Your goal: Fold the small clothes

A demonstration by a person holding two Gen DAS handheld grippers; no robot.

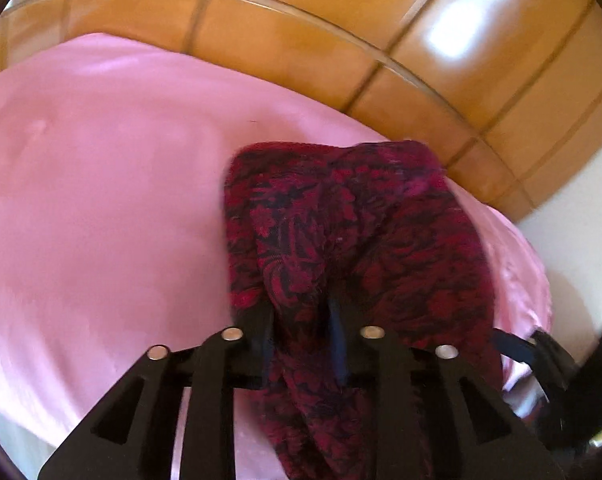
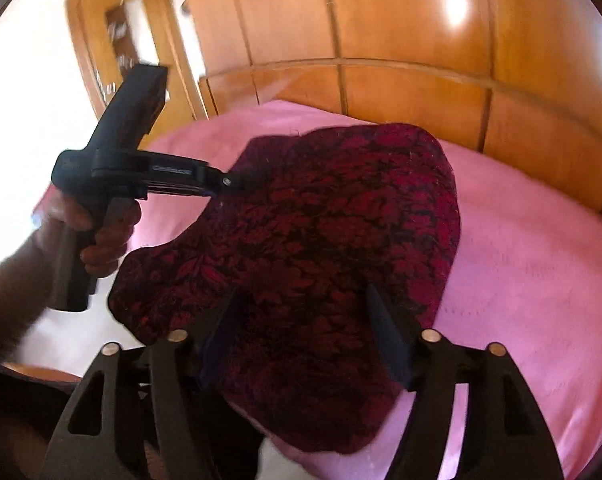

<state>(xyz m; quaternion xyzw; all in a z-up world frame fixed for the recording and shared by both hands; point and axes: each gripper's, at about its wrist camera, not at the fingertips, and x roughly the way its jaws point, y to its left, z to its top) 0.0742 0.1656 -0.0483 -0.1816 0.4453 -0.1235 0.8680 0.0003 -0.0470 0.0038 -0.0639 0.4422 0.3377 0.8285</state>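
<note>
Presently | garment (image 2: 321,240): red-black patterned, rumpled on pink bed (image 2: 521,260), unfolded | left tongs (image 1: 301,320): pinching garment fold | right tongs (image 2: 301,320): spread over cloth | folding barely begun

- Under my work is a tabletop (image 1: 341,64) of glossy orange-brown wood, divided by darker lines into panels, with a clear sheet whose curved edge shows over it (glare spots sit on its far part).
- A pink cloth (image 1: 101,200) lies spread flat over most of the tabletop, smooth, its far edge stopping short of the rim so a band of bare wood shows.
- On the pink cloth lies a dark red garment (image 2: 341,232) with a black leafy pattern, rumpled and partly doubled over, toward the cloth's near side; one lobe of it reaches past the cloth's edge in my right view.
</note>
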